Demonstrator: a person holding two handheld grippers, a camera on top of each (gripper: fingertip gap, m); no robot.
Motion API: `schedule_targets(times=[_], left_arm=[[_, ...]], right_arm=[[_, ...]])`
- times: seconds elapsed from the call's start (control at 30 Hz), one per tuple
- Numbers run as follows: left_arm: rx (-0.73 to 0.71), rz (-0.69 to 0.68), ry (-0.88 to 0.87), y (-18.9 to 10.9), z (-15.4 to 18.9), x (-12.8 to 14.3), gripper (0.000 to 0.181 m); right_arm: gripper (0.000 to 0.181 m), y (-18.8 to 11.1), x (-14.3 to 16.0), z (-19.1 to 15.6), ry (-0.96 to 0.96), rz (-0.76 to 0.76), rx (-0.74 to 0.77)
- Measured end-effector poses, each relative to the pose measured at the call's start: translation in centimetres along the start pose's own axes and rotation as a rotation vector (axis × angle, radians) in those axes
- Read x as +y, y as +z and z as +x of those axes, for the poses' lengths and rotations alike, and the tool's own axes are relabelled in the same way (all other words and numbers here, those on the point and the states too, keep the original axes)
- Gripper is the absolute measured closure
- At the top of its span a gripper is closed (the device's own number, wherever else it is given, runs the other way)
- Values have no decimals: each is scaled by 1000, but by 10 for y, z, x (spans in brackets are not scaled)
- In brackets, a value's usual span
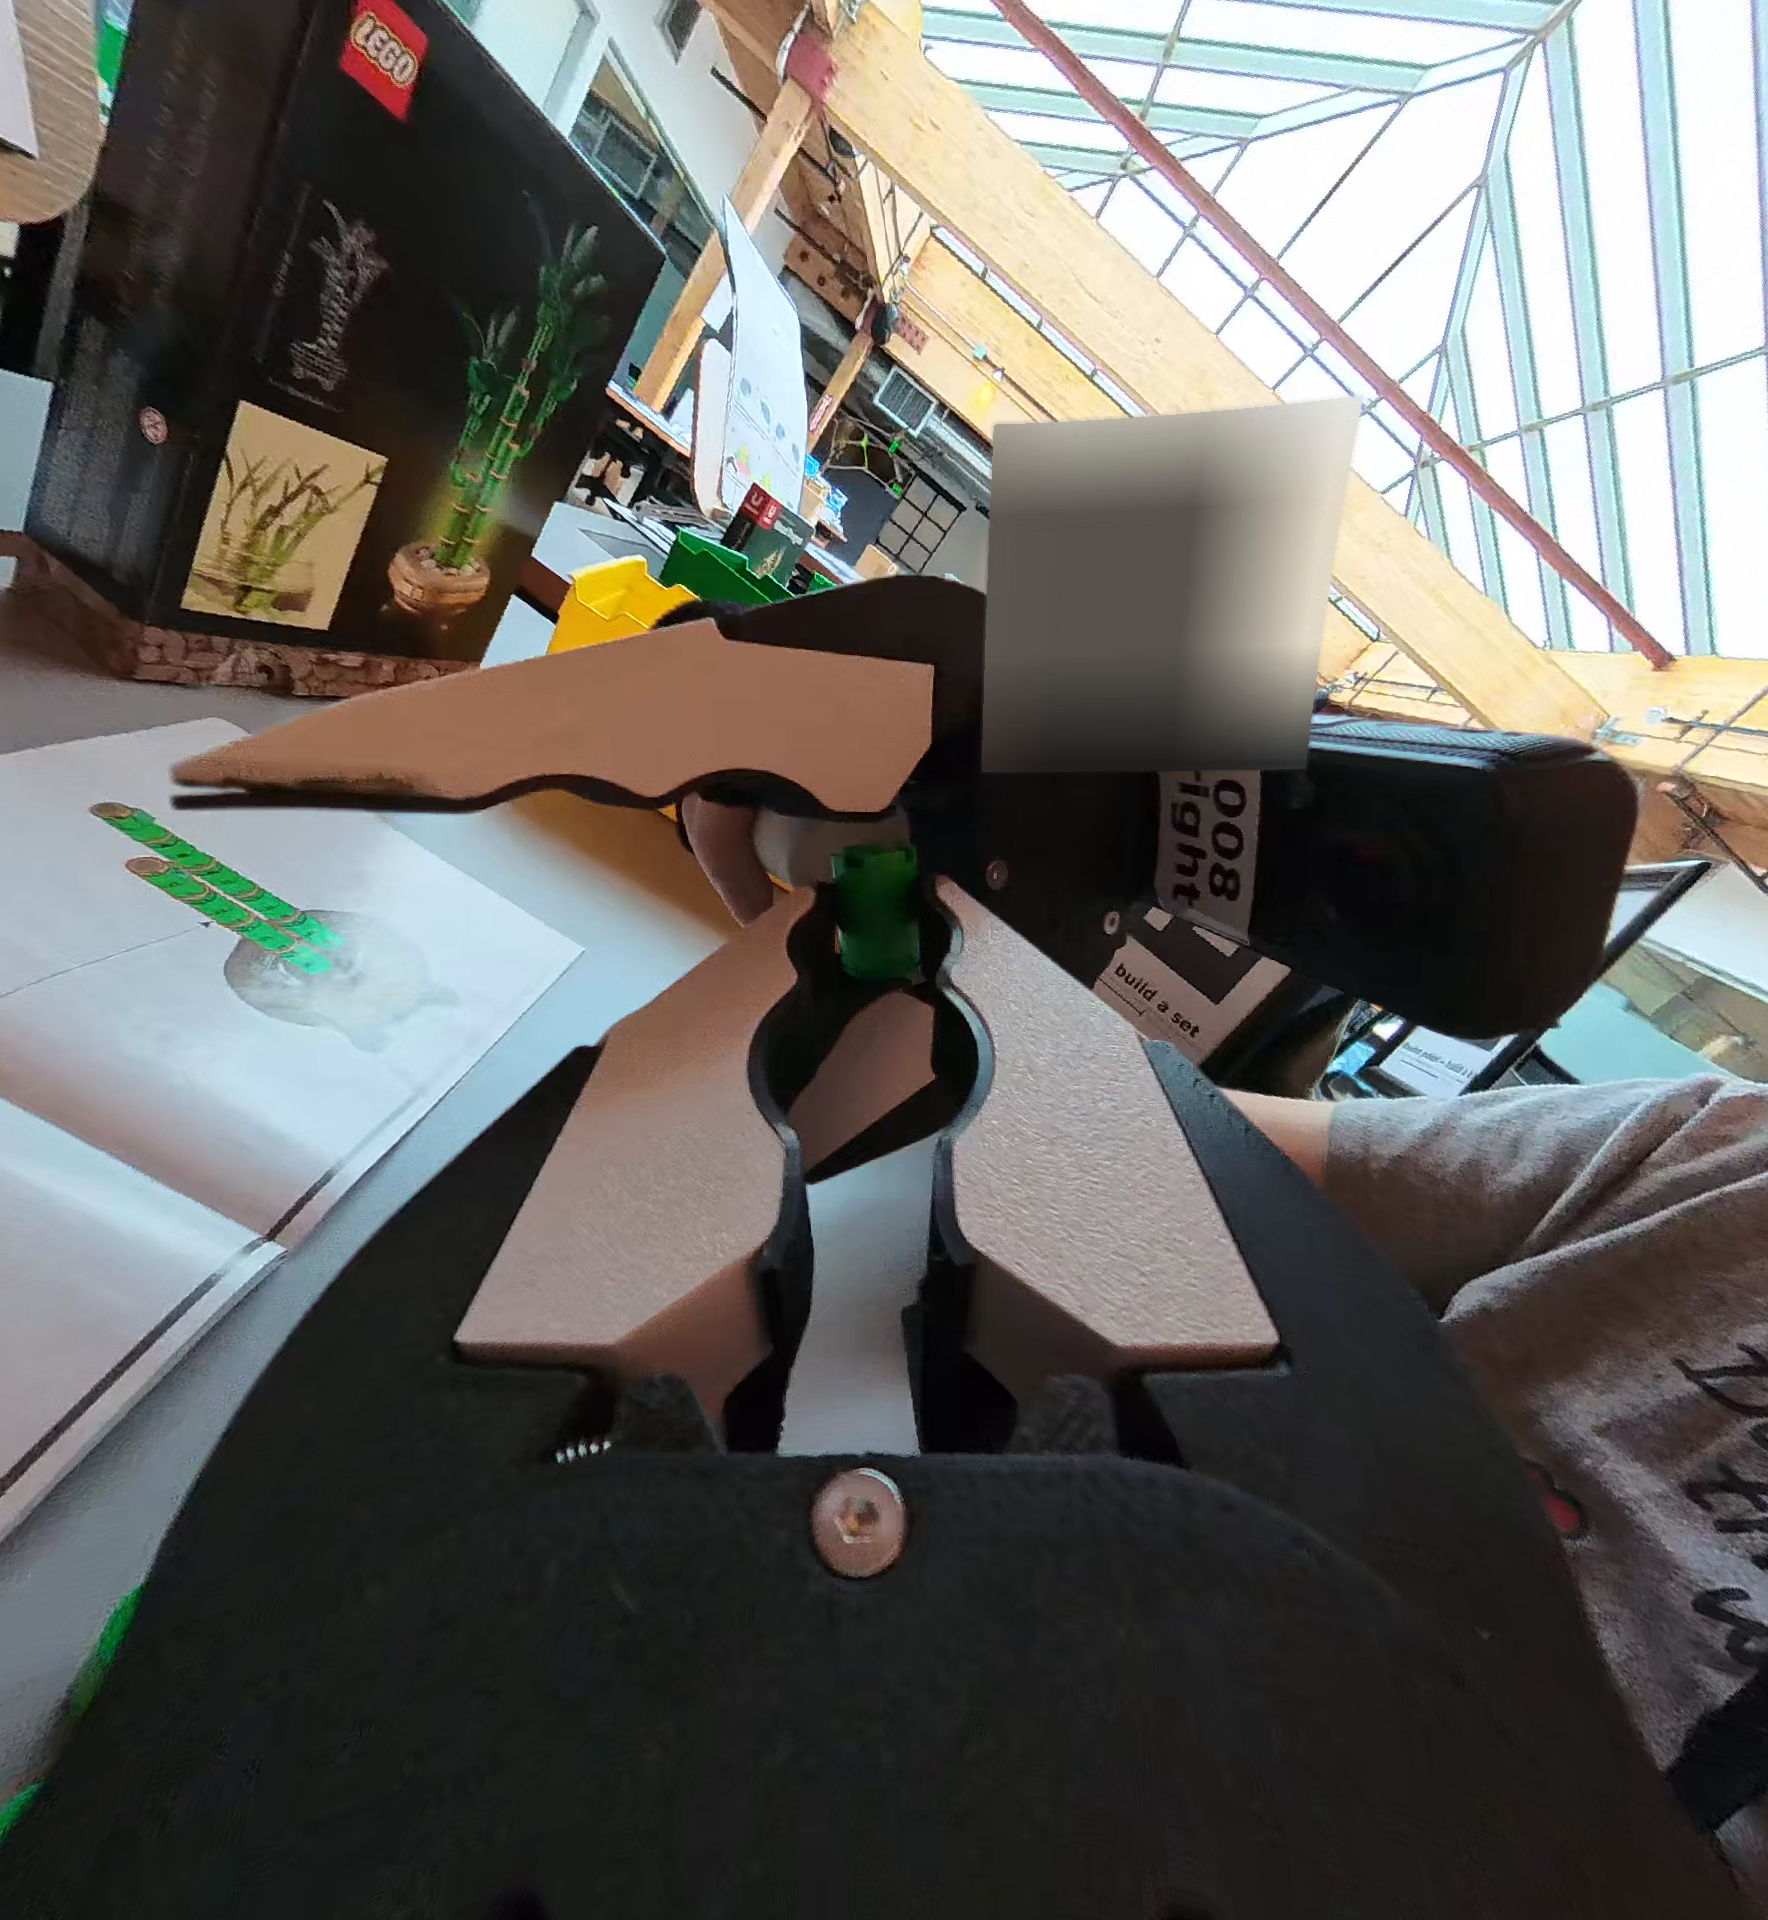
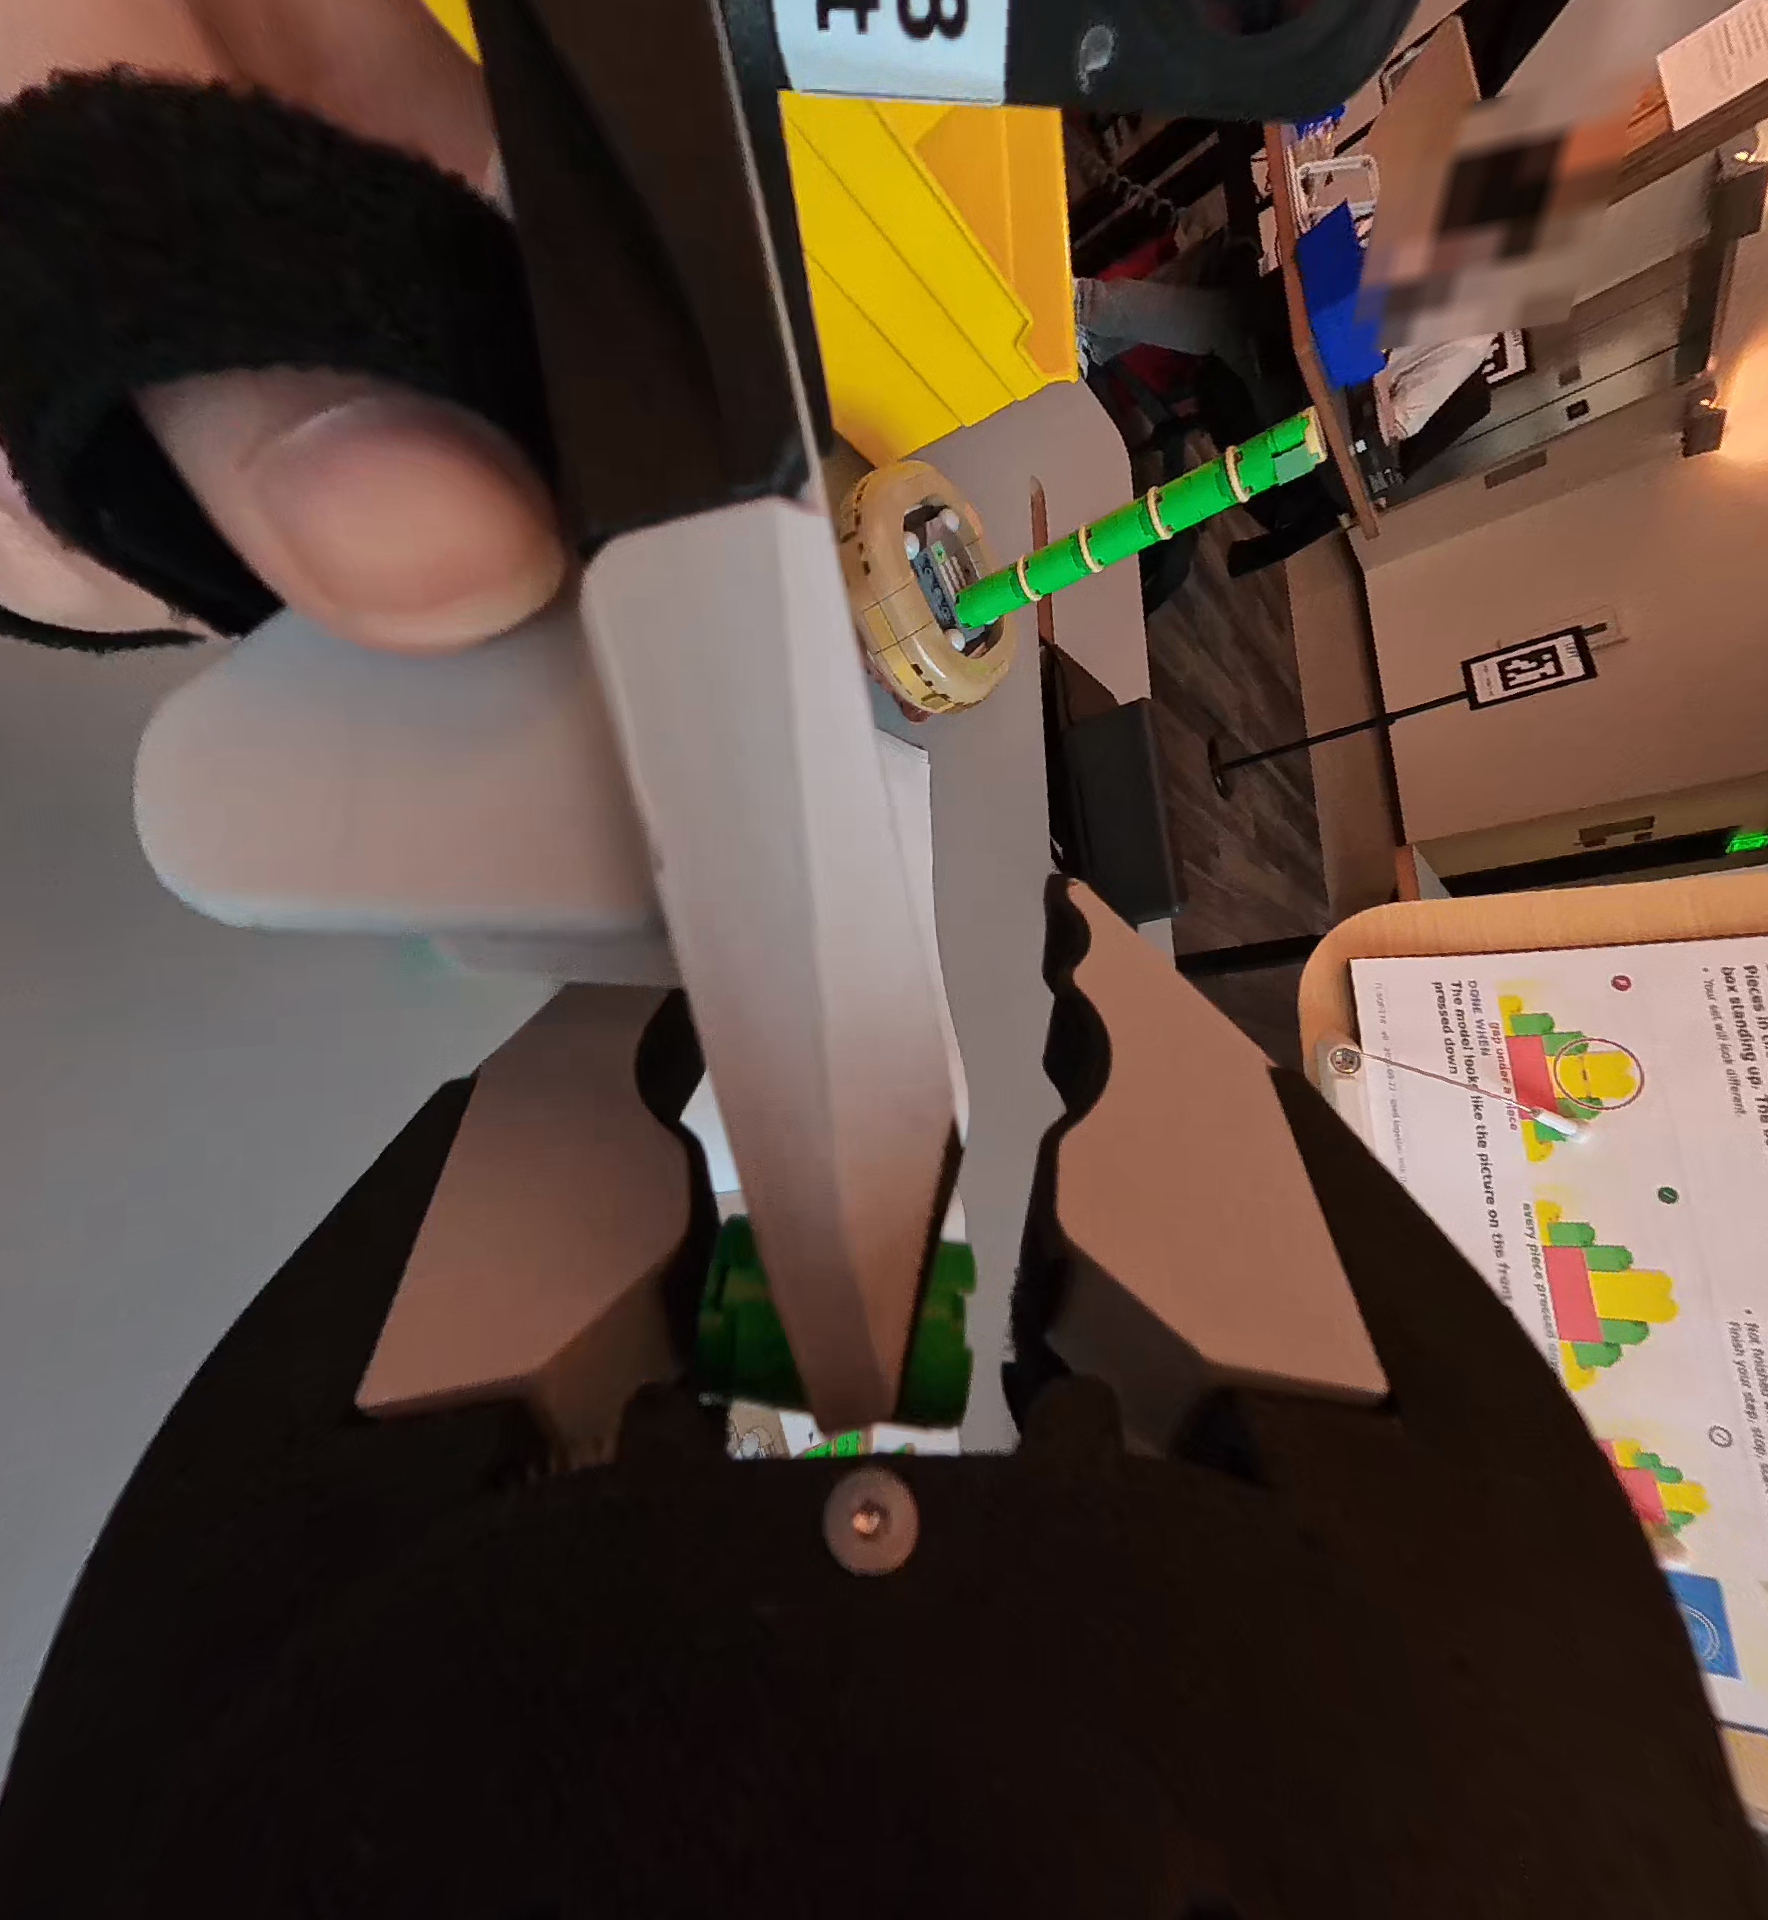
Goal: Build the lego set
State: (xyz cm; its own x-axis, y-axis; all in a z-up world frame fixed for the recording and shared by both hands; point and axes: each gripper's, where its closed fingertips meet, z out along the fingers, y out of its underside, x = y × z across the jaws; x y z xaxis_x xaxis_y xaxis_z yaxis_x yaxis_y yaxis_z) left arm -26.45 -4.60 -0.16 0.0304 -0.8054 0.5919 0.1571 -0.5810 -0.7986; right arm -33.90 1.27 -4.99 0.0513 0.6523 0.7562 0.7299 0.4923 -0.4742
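My left gripper (image 1: 880, 904) is shut on a small green Lego piece (image 1: 875, 930) at its fingertips. My right gripper (image 2: 864, 945) is open. Its upper finger (image 1: 599, 717) crosses above the left fingertips, and its lower finger shows through the gap between the left fingers. In the right wrist view the left gripper's finger (image 2: 786, 935) reaches deep between my right fingers, with the green piece (image 2: 740, 1320) near their base. A small white part (image 1: 807, 842) sits against the top of the green piece. A tan pot (image 2: 927, 587) with one green bamboo stalk (image 2: 1119, 530) stands beyond on the table.
The open instruction booklet (image 1: 184, 987) lies to the left, the black Lego box (image 1: 319, 343) behind it. A yellow bin (image 2: 921, 260) and a green bin (image 1: 724, 566) stand farther back. A printed sheet on a wooden board (image 2: 1586, 1247) lies to the right. A person's thumb (image 2: 360, 499) presses the left gripper's lever. There is about 10 centimetres between the tips of the two grippers.
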Motion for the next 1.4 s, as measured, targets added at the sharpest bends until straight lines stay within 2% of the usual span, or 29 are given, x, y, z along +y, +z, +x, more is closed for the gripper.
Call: schedule_targets(times=[0.03,0.1,0.37,0.53,0.67,0.77,1.0,1.4], left_arm=[[1,2,-3,0,0,0,167],[5,2,-20,-2,-2,-1,168],[24,-4,-80,-6,-2,-2,166],[74,-41,-118,-8,0,1,159],[84,-74,-104,-7,-1,7,168],[44,-86,-34,-6,-2,8,168],[28,-79,-8,-7,-4,7,168],[90,-92,-99,-9,-1,9,167]], right_arm=[[117,1,0,-1,3,2,-4],[135,2,0,-6,-4,6,-26],[136,3,-9,-9,65,66,-65],[136,2,-9,-7,30,71,-35],[135,4,-7,-5,4,58,-10],[134,3,-8,-6,11,65,-15],[134,-1,-10,-6,23,82,-23],[137,-2,-10,-10,0,67,-29]])
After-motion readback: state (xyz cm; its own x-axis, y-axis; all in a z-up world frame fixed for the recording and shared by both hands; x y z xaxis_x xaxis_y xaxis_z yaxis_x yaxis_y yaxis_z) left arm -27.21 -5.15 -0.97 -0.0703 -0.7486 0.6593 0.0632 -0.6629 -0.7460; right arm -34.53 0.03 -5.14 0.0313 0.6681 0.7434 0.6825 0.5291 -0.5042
